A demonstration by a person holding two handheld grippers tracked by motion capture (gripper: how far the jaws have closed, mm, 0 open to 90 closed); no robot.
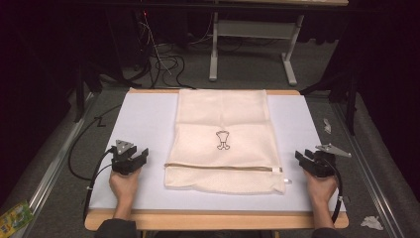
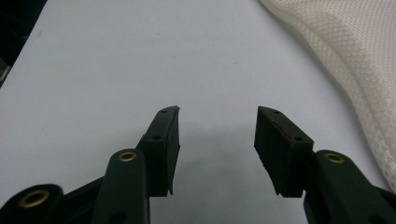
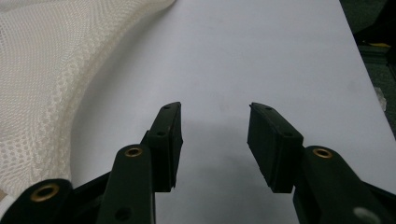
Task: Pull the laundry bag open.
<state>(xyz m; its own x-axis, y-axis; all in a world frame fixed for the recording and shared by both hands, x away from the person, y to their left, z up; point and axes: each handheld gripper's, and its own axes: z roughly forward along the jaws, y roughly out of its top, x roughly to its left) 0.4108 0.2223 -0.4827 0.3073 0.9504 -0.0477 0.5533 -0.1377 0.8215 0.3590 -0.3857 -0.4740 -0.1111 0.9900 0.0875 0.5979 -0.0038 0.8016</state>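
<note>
Left gripper [image 1: 140, 154]: your jaws stand wide apart and released, with nothing between them; in the left gripper view only bare white sheet shows in the gap.
Left gripper contact: it touches nothing of the mesh laundry bag [image 1: 224, 140]; it sits well left of the bag's near left corner, and the bag's woven edge [image 2: 355, 60] runs past off to one side of the jaws.
Left hand [image 1: 124, 184]: you hold it low over the white table cover [image 1: 148, 114], forearm coming in from the near table edge, the gripper aimed forward and slightly inward toward the bag.
Mesh laundry bag: it lies flat in the middle of the white table cover, its long side running away from you, the zipper [image 1: 223, 167] crossing it near your end and a small dark print at its centre.
Right gripper [image 1: 303, 156]: your jaws stand open and empty here too, with plain white sheet between them in the right gripper view.
Right gripper contact: clear of the bag, off to the right of its near right corner; the mesh [image 3: 51, 70] curves away to one side of the jaws.
Right hand [image 1: 321, 186]: low over the cover, mirroring the left, the gripper angled inward toward the bag.
</note>
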